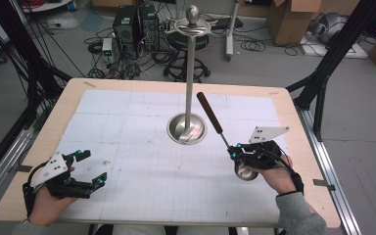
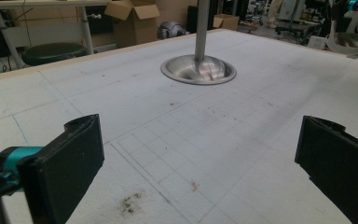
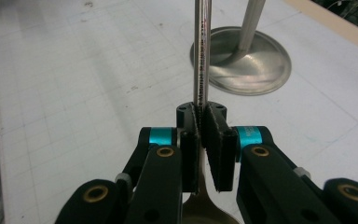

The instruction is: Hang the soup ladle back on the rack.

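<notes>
Right gripper (image 1: 236,152): clamped tight on the ladle (image 1: 223,136), pads pinching the thin steel shaft just above the bowl, near the counter's right front edge.
Ladle: bowl (image 1: 245,171) hangs low under the person's right hand (image 1: 274,176), dark handle (image 1: 209,113) slanting up and away toward the stand; in the right gripper view the shaft (image 3: 201,56) runs straight up between the pads.
Left gripper (image 1: 90,169): spread wide and holding nothing, low over the counter's left front, well apart from the ladle.
Counter (image 1: 127,127): white gridded mat on a pale wood top, a few dark smudges close to the left gripper.
Stand (image 1: 190,73): steel pole rising upright from a round dish base (image 1: 186,128) at mid-counter, hooks and a ball knob at the top; ladle handle near it, contact unclear.
</notes>
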